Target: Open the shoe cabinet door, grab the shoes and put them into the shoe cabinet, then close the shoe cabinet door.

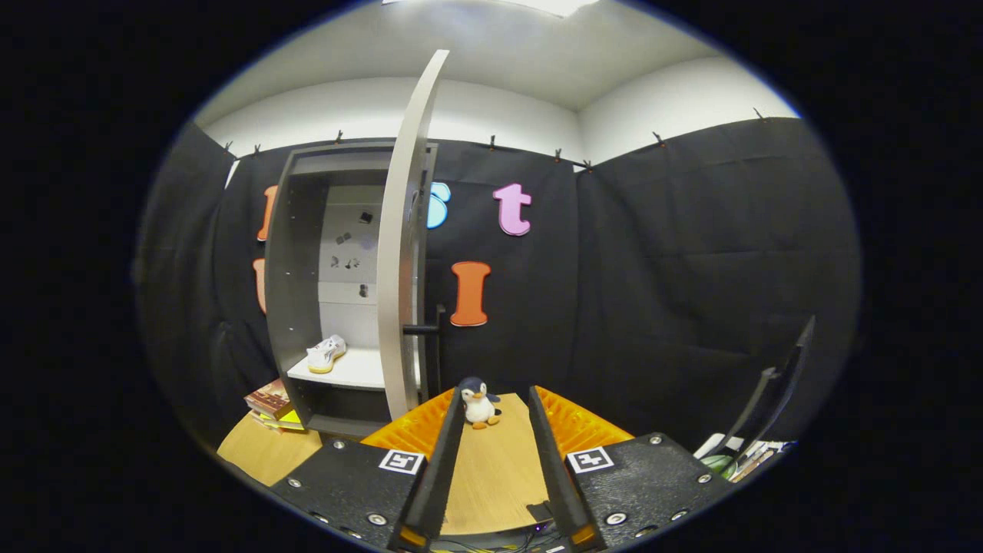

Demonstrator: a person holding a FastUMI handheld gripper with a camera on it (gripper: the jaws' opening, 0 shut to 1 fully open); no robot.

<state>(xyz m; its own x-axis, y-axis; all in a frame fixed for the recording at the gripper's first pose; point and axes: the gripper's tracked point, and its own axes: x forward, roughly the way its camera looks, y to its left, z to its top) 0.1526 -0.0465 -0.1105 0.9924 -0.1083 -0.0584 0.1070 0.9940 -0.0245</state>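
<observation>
The gripper [495, 418] is held open and empty. With the white sneaker [326, 354] shelved, the light, rigid cabinet door [403, 253] is best pushed near its black handle [427, 329].

Your open cabinet door [407, 246] hides the shelf's [345, 370] three o'clock end. Small dark marks on the cabinet's back panel [349, 253] are too small to identify. At four o'clock, a dark stand [768, 399] is cut off. The book stack [270, 403] sits partly behind the cabinet.

Staged booth, black cloth walls [691, 253], wooden table [491, 468]
</observation>
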